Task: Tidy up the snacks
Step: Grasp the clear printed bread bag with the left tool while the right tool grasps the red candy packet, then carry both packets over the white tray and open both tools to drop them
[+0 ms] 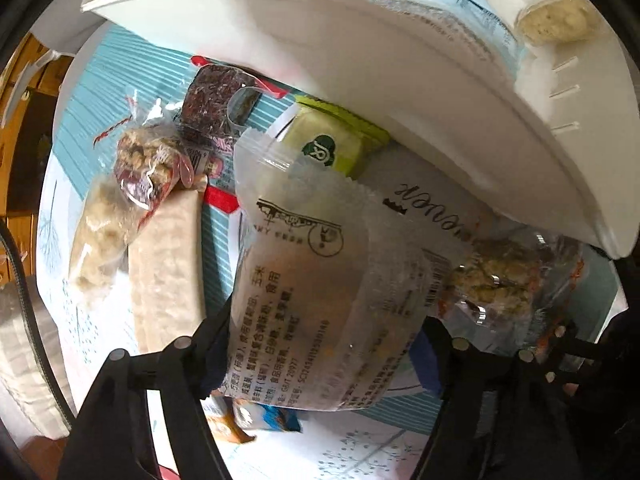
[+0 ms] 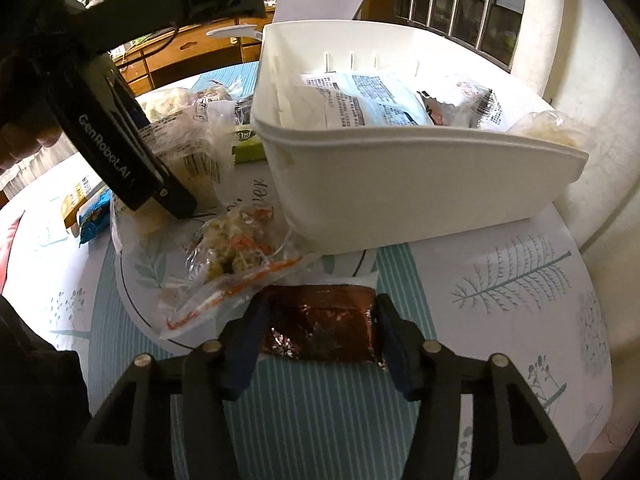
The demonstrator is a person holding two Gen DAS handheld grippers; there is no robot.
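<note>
Patterned tablecloth; white bin holds printed snack packets.

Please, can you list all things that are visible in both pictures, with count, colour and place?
storage bin: one, white, on the table, holding several packets
tablecloth: one, teal and white, leaf print
foil packet: one, dark red-brown, between the right fingers
translucent packet: one, whitish with black print, between the left fingers
green packet: one, beside the bin
clear bags of puffed snack: at least two, red trim, on the cloth
right gripper: black, shut on the foil packet
left gripper: black, shut on the translucent packet
</note>
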